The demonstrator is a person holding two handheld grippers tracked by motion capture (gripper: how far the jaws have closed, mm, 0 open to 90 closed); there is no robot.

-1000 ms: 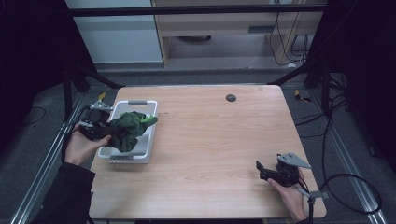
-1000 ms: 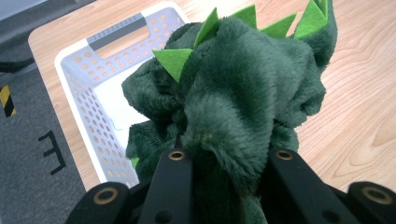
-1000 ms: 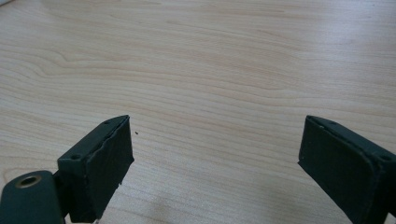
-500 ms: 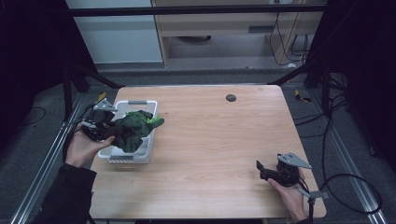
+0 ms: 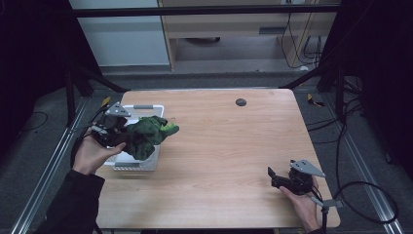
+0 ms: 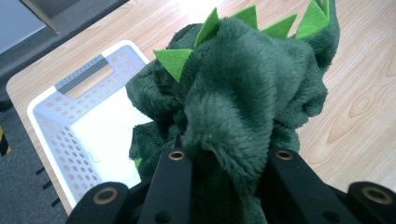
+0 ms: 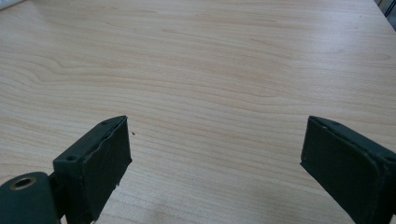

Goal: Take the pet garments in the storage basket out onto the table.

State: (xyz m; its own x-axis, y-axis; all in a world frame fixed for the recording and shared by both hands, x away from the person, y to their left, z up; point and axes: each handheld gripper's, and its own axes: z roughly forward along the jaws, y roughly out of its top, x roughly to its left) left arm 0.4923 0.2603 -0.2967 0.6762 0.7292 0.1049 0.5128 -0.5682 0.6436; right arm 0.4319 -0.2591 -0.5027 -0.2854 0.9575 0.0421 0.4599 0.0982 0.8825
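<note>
Left gripper [image 5: 127, 139] clamped on a dark green plush dinosaur toy with light green felt spikes [image 5: 147, 135], held above a white perforated plastic basket [image 5: 139, 165].

In the left gripper view both black jaws pinch a fold of the plush [image 6: 243, 107], spikes running up and away; the basket [image 6: 60, 130] lies below and to the left, its white floor bare. In the high view the toy hangs over the basket's right half, its head reaching past the rim above the light wooden table [image 5: 229, 151]. Basket sits at the table's left edge. Right gripper [image 5: 275, 176] rests near the table's front right corner, well apart from toy and basket; in the right gripper view its jaws stand wide apart, nothing between them but bare wood [image 7: 210, 84].
</note>
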